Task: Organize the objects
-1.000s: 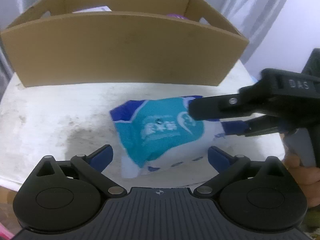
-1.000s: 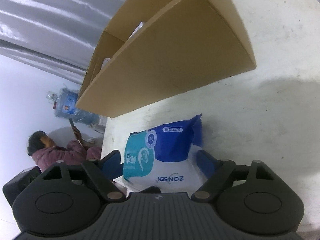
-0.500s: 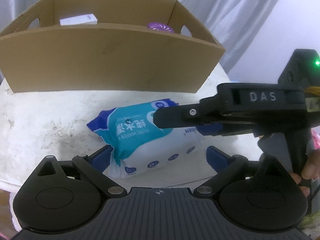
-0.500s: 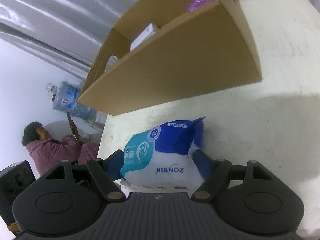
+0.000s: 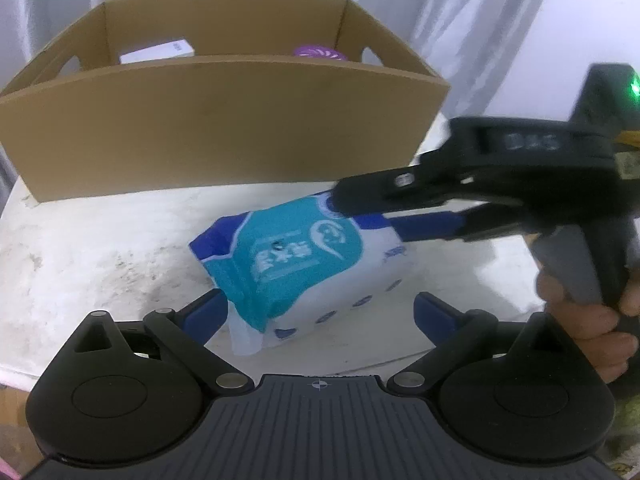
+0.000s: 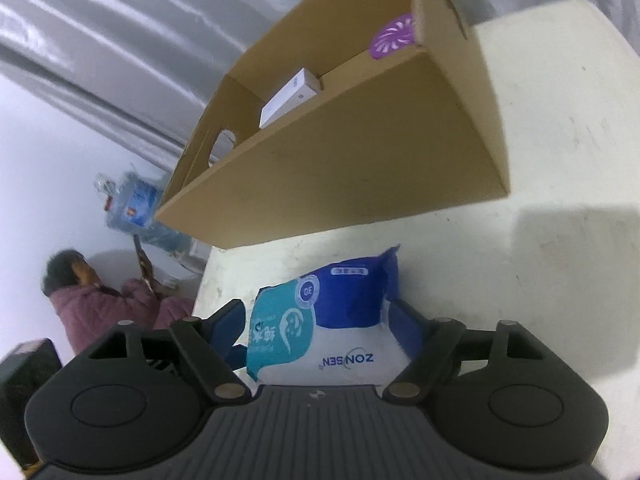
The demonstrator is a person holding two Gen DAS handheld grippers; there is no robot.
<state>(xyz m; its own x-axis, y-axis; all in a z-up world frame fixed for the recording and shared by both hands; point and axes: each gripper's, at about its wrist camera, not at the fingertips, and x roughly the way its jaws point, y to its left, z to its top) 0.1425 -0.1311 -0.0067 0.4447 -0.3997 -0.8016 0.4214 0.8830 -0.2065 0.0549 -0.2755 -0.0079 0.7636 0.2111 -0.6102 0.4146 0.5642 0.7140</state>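
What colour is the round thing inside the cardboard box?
Purple with white swirl lines: the round thing, clearest in the right wrist view.

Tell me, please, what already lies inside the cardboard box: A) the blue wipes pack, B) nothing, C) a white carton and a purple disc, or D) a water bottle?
C: the white carton and purple disc sit inside the cardboard box.

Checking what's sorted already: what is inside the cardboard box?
Inside the cardboard box lie a white carton and a purple disc. The near wall hides the floor and anything lower.
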